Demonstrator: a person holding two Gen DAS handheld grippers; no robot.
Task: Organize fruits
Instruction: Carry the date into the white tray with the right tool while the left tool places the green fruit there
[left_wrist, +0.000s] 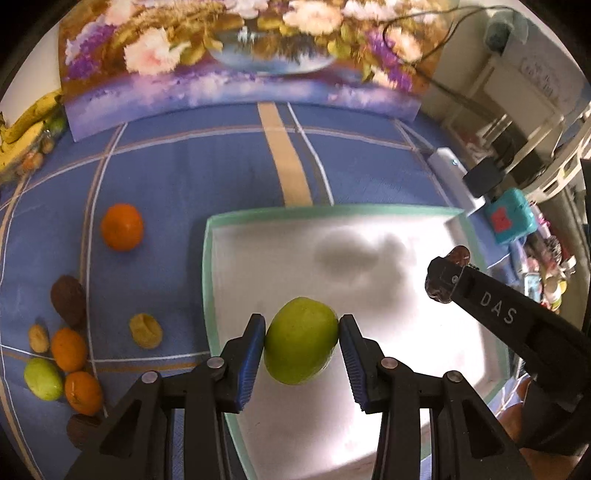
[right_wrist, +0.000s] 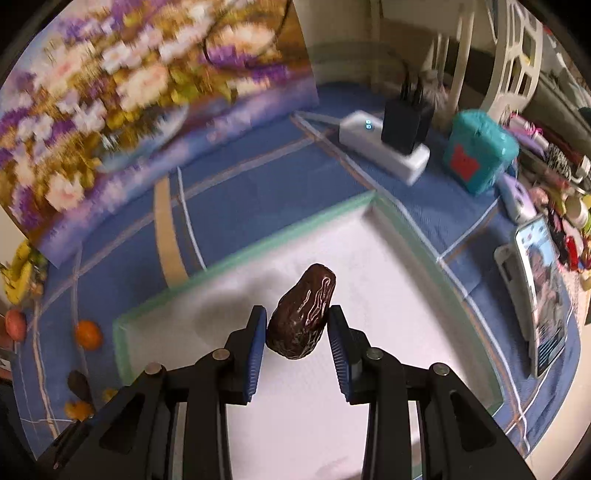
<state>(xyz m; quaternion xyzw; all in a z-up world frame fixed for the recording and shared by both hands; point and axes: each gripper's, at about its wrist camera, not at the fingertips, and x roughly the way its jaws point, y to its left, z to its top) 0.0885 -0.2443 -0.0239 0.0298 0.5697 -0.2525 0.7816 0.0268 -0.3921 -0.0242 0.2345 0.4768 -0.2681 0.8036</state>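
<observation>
Two grippers hang over the white tray (left_wrist: 221, 266): left gripper (left_wrist: 302, 341) pinching a green fruit (left_wrist: 301, 345), right gripper (right_wrist: 296, 332) a date (right_wrist: 301, 317).

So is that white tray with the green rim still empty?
Empty. The tray shows only bare white floor and shadows; the green fruit and the dark date are held above it in the fingers.

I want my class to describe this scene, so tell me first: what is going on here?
A person is sorting fruit with two hand-held grippers. The left gripper is shut on a green fruit, and the right gripper is shut on a dark wrinkled date. Both hang over a white tray with a green rim, which looks empty. More fruit, including an orange, lies on the blue cloth beside it.
</observation>
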